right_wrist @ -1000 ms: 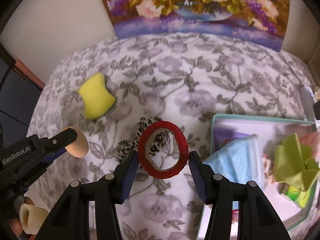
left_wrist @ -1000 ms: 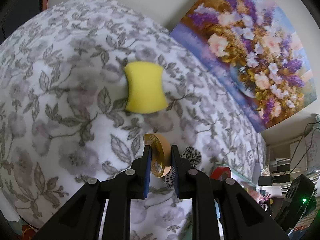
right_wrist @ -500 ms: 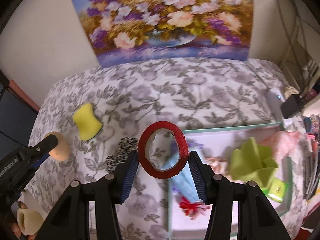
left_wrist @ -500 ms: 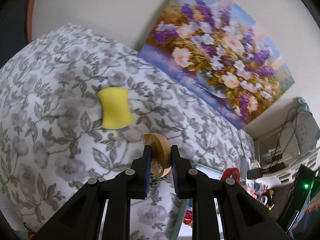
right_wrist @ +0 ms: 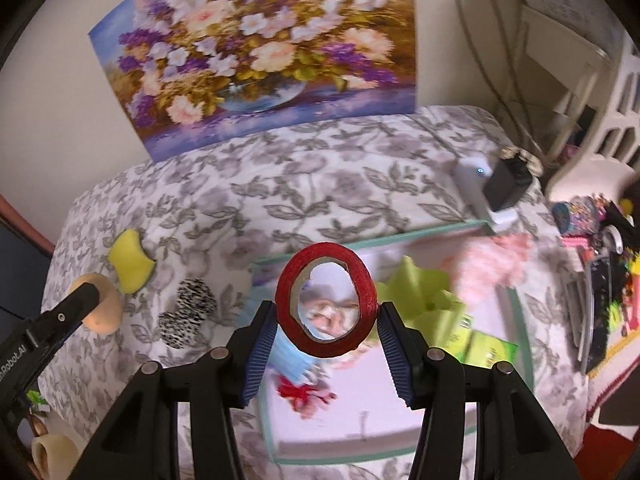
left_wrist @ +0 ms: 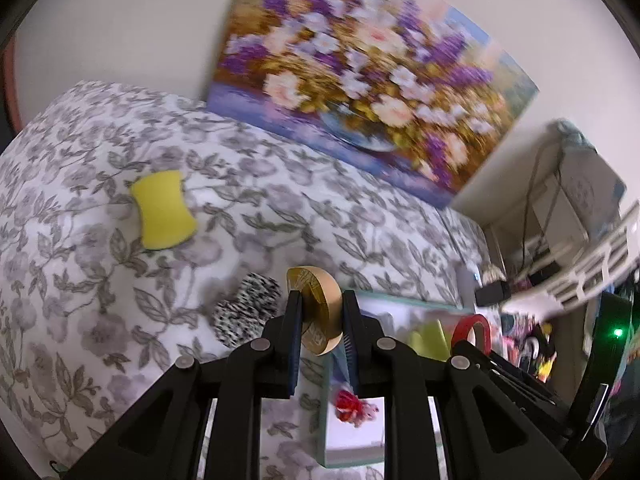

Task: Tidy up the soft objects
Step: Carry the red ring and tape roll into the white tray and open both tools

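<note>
Already airborne: red ring (right_wrist: 326, 300) pinched edgewise across its width in right gripper (right_wrist: 326, 344), hole facing camera, directly above near-left part of teal-rimmed tray (right_wrist: 505, 300); drop lies straight below fingers. Tan disc (left_wrist: 316, 308) clamped on flat faces by near-closed left gripper (left_wrist: 320, 340), above tray's left rim, so likely second in. Right view alone shows tray contents: green cloth (right_wrist: 416, 292), pink fluff (right_wrist: 492, 268). On bedspread (left_wrist: 60, 260), toward its left edge: yellow sponge (left_wrist: 163, 210), leopard scrunchie (left_wrist: 244, 308).
</note>
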